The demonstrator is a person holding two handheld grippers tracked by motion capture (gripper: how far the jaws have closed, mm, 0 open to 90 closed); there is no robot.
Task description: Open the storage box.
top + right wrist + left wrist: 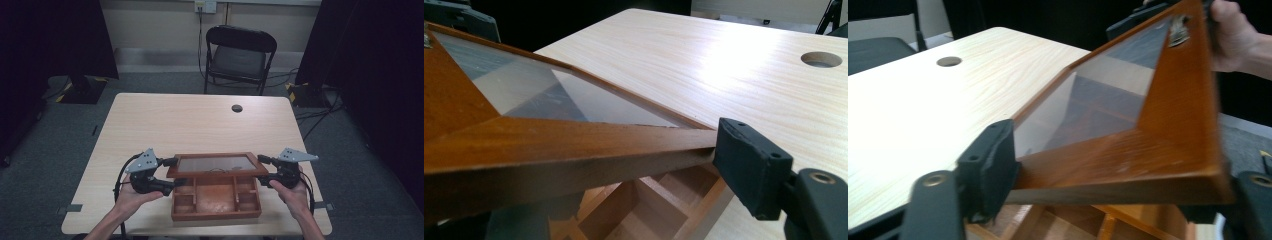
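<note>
Two grippers flank the glass lid (217,165) raised over the wooden box (216,197) near my table edge; its long axis runs between them; left gripper (172,172) clamps one end; right gripper (260,172) seemingly grips the other.

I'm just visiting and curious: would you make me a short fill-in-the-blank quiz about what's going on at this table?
1. The wooden box has a lid with a ____ pane.
2. The lid is raised, so the box stands ____.
3. The left gripper and right gripper are at the lid's two ____ ends.
4. Behind the table stands a black folding ____.

Missing words: glass; open; side; chair
</note>
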